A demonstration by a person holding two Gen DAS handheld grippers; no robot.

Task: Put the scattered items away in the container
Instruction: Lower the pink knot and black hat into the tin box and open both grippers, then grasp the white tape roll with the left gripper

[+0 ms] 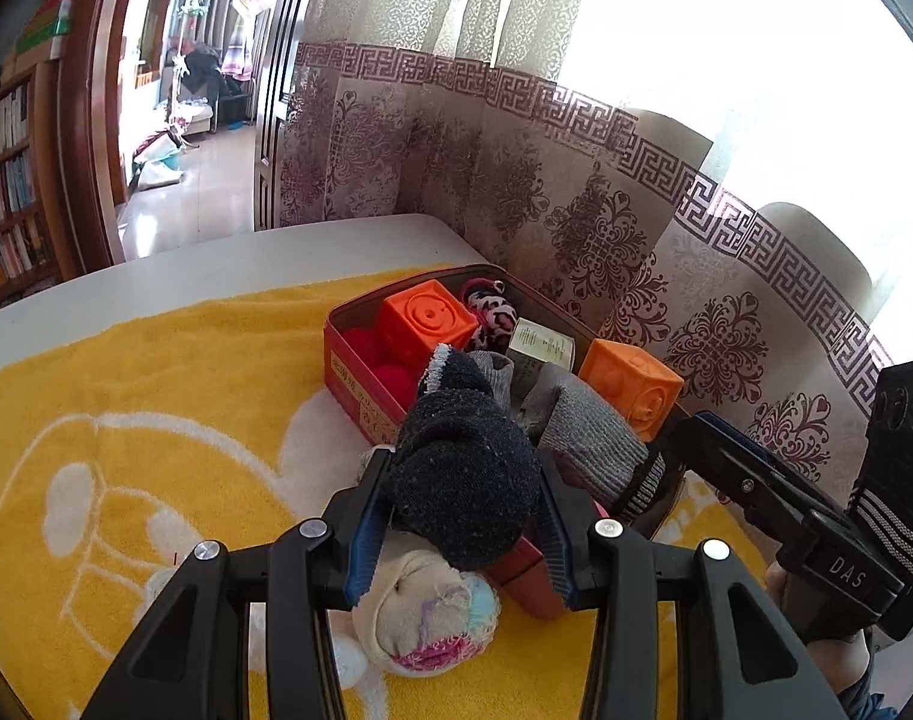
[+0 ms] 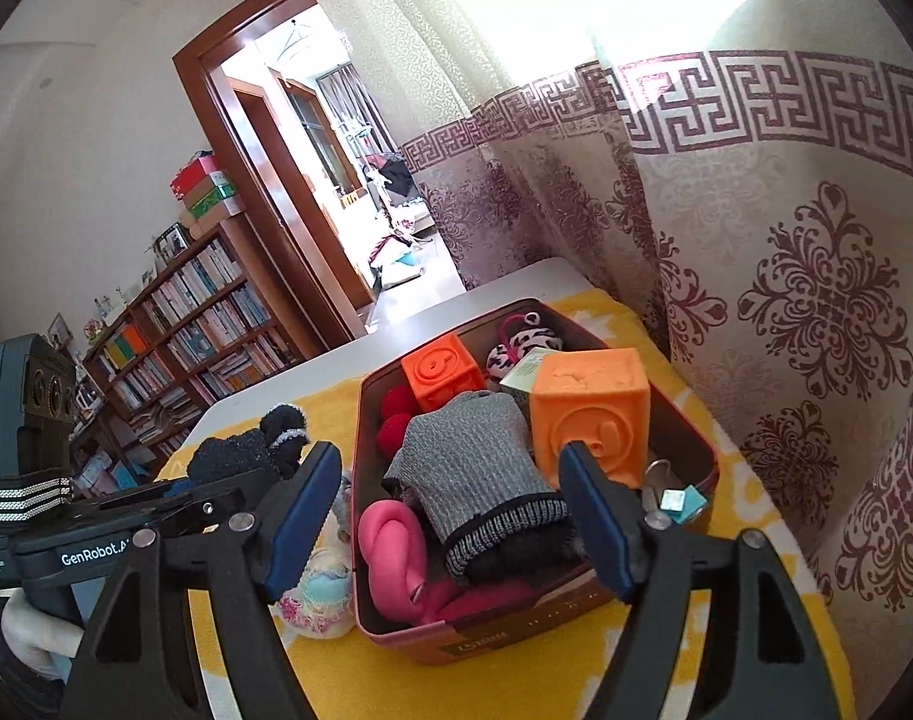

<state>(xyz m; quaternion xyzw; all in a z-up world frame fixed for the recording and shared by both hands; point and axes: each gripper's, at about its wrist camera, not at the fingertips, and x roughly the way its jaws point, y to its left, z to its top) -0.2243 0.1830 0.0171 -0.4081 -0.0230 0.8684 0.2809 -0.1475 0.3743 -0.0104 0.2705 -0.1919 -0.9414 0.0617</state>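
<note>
**Dark sock held at the tin's rim, ready to go in**

The left gripper [image 1: 462, 504] pinches a rolled dark sock [image 1: 465, 468] between its blue pads, holding it off the yellow towel [image 1: 156, 372] at the near left edge of the red tin [image 2: 705, 456]. The right gripper [image 2: 456, 516] hovers with fingers spread and nothing between them, over the tin's near end.

To finish well, the sock probably should travel over the rim and be let go above the grey sock [image 2: 474, 468], where there is room.

In the tin: two orange cubes [image 2: 591, 414], one grey sock, one pink toy [image 2: 396, 546] and two red balls [image 2: 396, 417]. One pale sock ball [image 1: 432, 618] lies outside on the towel, beside the tin's near left corner.
</note>
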